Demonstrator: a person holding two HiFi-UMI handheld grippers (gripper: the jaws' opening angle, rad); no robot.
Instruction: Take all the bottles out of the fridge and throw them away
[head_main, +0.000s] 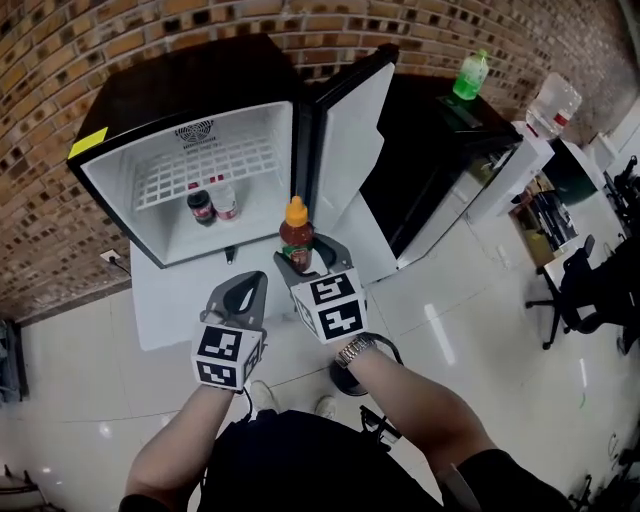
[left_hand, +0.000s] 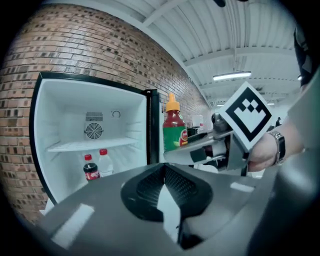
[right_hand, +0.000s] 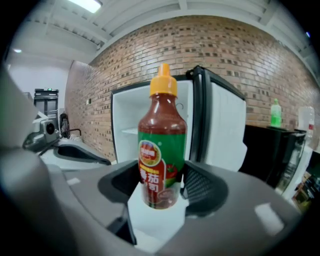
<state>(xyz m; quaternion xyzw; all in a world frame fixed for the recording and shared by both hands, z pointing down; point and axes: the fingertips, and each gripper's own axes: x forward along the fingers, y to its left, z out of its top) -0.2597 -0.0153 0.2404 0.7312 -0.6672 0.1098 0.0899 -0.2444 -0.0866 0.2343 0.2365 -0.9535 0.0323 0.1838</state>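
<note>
Right gripper (head_main: 300, 262) first, from the head view: its jaws are clamped on the lower body of a red sauce bottle with a green label and orange cap (head_main: 296, 238). The bottle is held upright in front of the small black fridge with a white inside (head_main: 110, 190), whose door (head_main: 350, 150) stands open. Just beside it, the left gripper (head_main: 250, 285) has its jaws together and carries nothing. On the fridge floor stand a dark cola bottle with a red cap (head_main: 201, 207) and a clear plastic bottle with a red cap (head_main: 226, 202), close side by side.

From the left gripper view, I see those two bottles under the white shelf (left_hand: 92, 145), and closed, empty jaws.

From the right gripper view, both pads press the sauce bottle's label.

I judge the sauce bottle is out and bound for disposal. Next I must find a bin, which I cannot see plainly, release there, then return for the remaining two.
</note>
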